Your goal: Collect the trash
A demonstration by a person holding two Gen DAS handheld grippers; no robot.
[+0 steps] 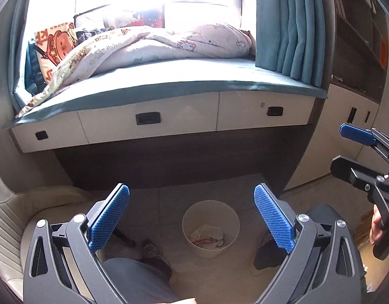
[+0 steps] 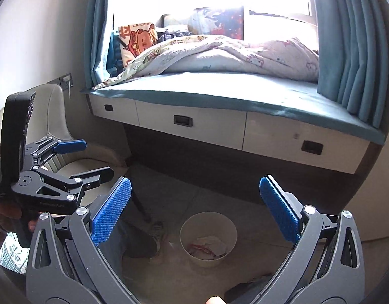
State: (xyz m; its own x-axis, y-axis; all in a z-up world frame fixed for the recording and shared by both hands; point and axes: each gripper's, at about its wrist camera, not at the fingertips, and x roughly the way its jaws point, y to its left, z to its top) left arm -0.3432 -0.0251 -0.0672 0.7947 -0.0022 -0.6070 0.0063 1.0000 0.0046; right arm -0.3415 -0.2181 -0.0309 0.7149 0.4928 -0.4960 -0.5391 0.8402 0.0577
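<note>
A white round waste bin (image 1: 210,228) stands on the tiled floor below both grippers, with crumpled paper and red-and-white wrappers (image 1: 207,238) inside. It also shows in the right wrist view (image 2: 208,238). My left gripper (image 1: 192,217) is open and empty, held high above the bin. My right gripper (image 2: 194,210) is open and empty too, also above the bin. Each gripper shows in the other's view: the right one at the right edge (image 1: 346,152), the left one at the left (image 2: 90,159).
A window seat with a teal cushion (image 1: 169,81), a rumpled quilt (image 1: 143,48) and drawers (image 1: 148,124) lies ahead. Teal curtains (image 1: 290,25) hang at the right. A beige chair (image 2: 55,126) stands at the left. The person's knees and shoes (image 1: 154,250) flank the bin.
</note>
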